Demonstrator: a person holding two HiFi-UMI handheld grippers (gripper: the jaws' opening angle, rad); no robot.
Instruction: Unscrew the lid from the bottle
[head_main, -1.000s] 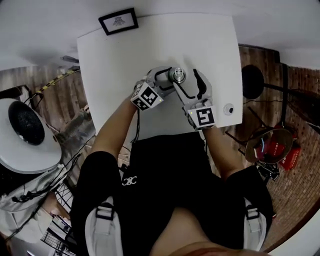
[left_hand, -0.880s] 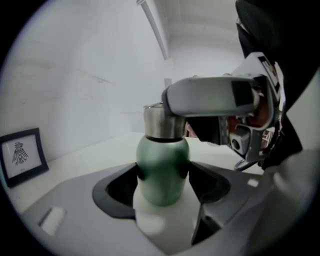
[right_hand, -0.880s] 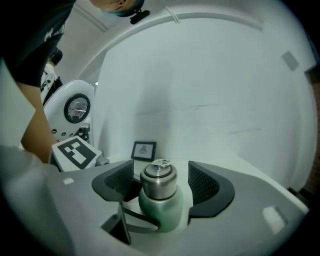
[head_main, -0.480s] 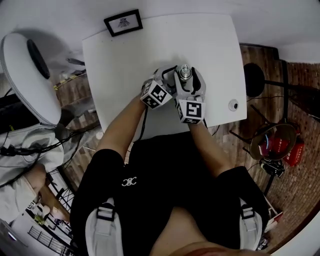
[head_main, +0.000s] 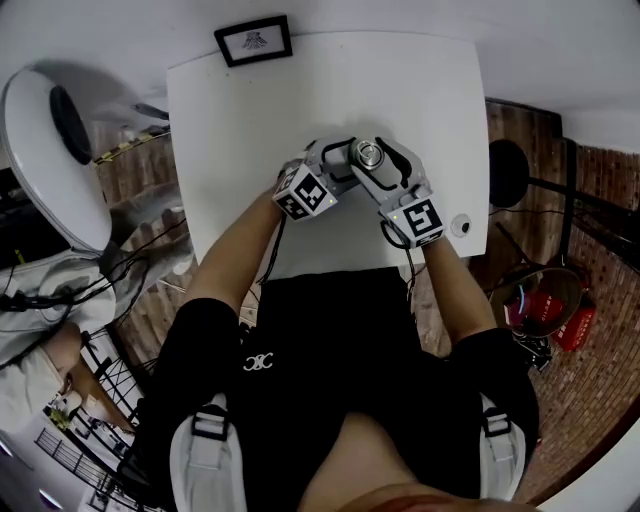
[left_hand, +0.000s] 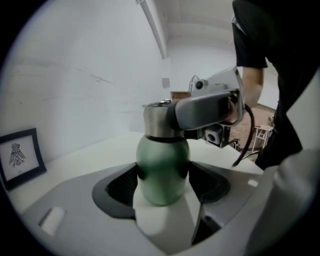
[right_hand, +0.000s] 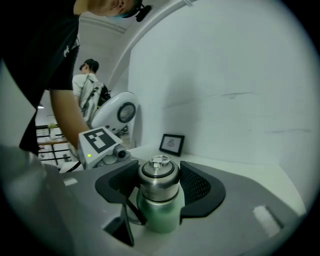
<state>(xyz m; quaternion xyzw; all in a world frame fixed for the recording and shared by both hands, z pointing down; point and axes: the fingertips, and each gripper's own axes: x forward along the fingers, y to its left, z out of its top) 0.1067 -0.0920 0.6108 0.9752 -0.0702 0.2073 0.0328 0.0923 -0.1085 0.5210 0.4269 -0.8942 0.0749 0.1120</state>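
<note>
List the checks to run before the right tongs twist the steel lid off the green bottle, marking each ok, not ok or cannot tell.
1. Left tongs clamp the green bottle by its body: ok.
2. Right tongs, whose jaws have just been closing, have the steel lid between their pads: ok.
3. Bottle upright: ok.
4. Lid seated on the neck: ok.
5. Grip firm enough not to slip: cannot tell.
6. Picture frame on the white table, clear of both tongs: ok.

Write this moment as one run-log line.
left gripper: shut on bottle, upright | right gripper: jaws just closed in, shut on lid | lid: on bottle
</note>
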